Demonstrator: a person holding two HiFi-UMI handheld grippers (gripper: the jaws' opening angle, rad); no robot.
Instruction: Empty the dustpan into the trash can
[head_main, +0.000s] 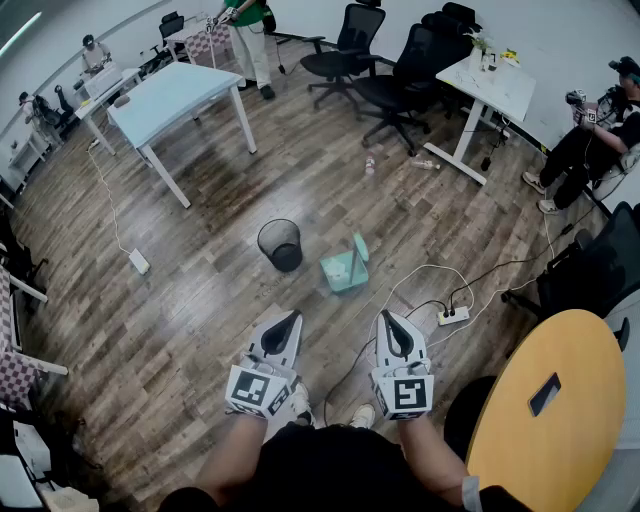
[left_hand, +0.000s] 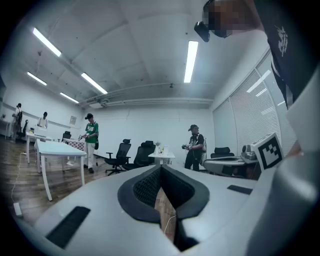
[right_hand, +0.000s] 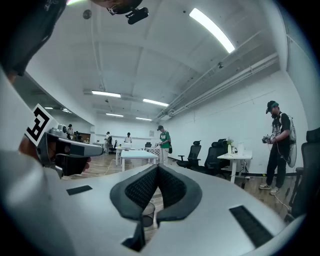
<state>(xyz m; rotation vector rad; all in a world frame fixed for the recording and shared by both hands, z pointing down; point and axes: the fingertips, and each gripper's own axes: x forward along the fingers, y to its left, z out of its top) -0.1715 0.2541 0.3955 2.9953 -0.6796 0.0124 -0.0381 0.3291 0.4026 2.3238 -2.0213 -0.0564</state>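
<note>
A black mesh trash can (head_main: 280, 244) stands on the wood floor ahead of me. Just right of it lies a teal dustpan (head_main: 346, 268), its handle tilted up. My left gripper (head_main: 291, 318) is held level near my body, short of both, shut with nothing in it; its pads (left_hand: 145, 187) meet at the tip. My right gripper (head_main: 386, 317) hangs beside it, likewise shut and empty. In the right gripper view the trash can (right_hand: 148, 215) shows through the gap under the closed pads (right_hand: 172, 187). What the dustpan holds is too small to tell.
A white power strip (head_main: 453, 316) with trailing cables lies on the floor right of the dustpan. A round yellow table (head_main: 545, 400) sits at my right, a light blue table (head_main: 180, 95) far left, a white desk (head_main: 492, 85) and office chairs (head_main: 400, 85) behind. Several people stand around.
</note>
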